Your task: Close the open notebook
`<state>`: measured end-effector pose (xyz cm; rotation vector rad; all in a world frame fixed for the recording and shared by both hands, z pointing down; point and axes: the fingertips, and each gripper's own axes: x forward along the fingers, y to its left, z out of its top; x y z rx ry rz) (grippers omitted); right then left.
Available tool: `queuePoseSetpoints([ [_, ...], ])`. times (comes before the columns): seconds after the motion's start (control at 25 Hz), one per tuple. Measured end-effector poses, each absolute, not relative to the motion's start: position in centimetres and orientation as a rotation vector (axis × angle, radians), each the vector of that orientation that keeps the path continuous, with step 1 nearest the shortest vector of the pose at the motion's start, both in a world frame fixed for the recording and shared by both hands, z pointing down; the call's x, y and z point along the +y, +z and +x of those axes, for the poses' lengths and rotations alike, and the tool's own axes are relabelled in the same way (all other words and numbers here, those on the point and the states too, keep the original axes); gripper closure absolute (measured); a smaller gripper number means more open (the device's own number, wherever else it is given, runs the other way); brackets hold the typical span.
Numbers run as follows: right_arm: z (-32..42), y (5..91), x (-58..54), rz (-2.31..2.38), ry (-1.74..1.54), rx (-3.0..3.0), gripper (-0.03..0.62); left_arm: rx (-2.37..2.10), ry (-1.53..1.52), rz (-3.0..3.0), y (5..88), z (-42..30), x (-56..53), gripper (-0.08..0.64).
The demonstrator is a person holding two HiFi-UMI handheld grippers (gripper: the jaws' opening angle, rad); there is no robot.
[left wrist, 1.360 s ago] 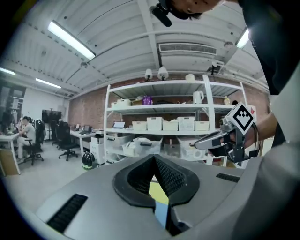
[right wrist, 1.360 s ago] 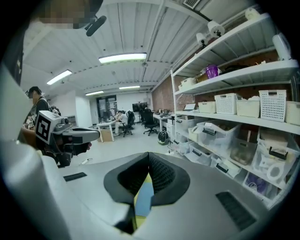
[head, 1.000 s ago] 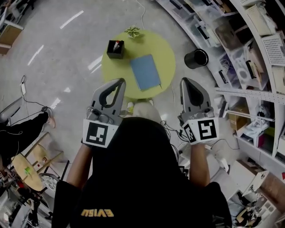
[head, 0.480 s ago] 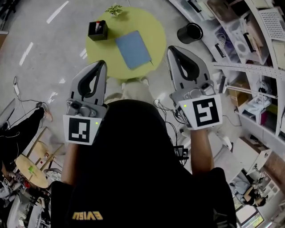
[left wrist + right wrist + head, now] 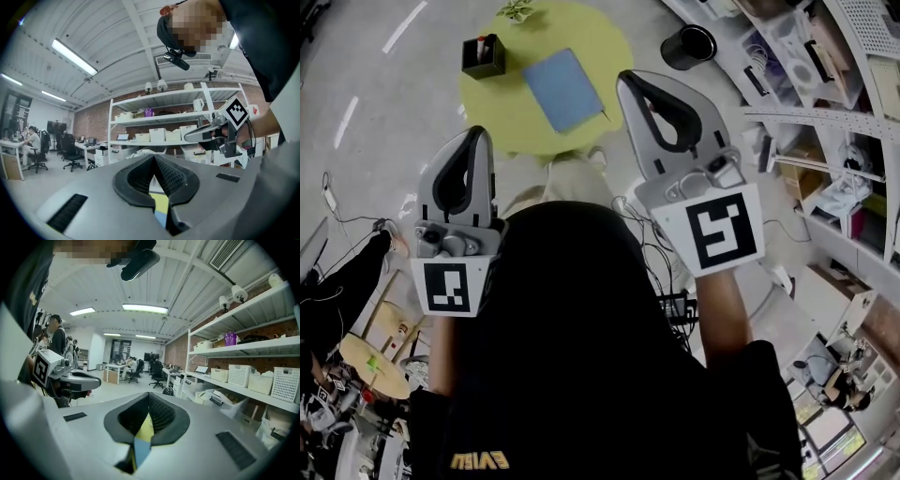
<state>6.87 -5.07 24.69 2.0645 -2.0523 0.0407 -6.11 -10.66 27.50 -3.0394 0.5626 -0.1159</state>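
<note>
The blue notebook [image 5: 563, 89] lies shut and flat on the round yellow-green table [image 5: 502, 108], far below in the head view. Both grippers are held up near the person's head, well short of the table and touching nothing. My left gripper [image 5: 478, 131] is shut and empty, its ribbed pads [image 5: 161, 176] meeting. My right gripper [image 5: 628, 77] is shut and empty too. Through each pair of jaws only a sliver of yellow table and blue notebook [image 5: 140, 448] shows. Each gripper view catches the other gripper off to its side.
A black pen holder [image 5: 484, 56] and a small plant [image 5: 517, 9] stand at the table's far side. A black bin [image 5: 689, 45] sits on the floor to the right, by white shelving [image 5: 825, 112] with baskets. Cables lie on the floor near the person's feet.
Both grippers have come up closer to the head camera and look larger. The table and notebook have slid toward the top left of the head view. Both jaws stay shut.
</note>
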Motion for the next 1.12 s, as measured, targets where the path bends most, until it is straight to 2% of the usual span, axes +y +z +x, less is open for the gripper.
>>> queuePoseSetpoints([
  [1.12,6.6,26.2,-3.4,2.029,0.092,-2.032,0.591,0.436,-0.233,-3.058,29.8,-5.0,-7.9,0.543],
])
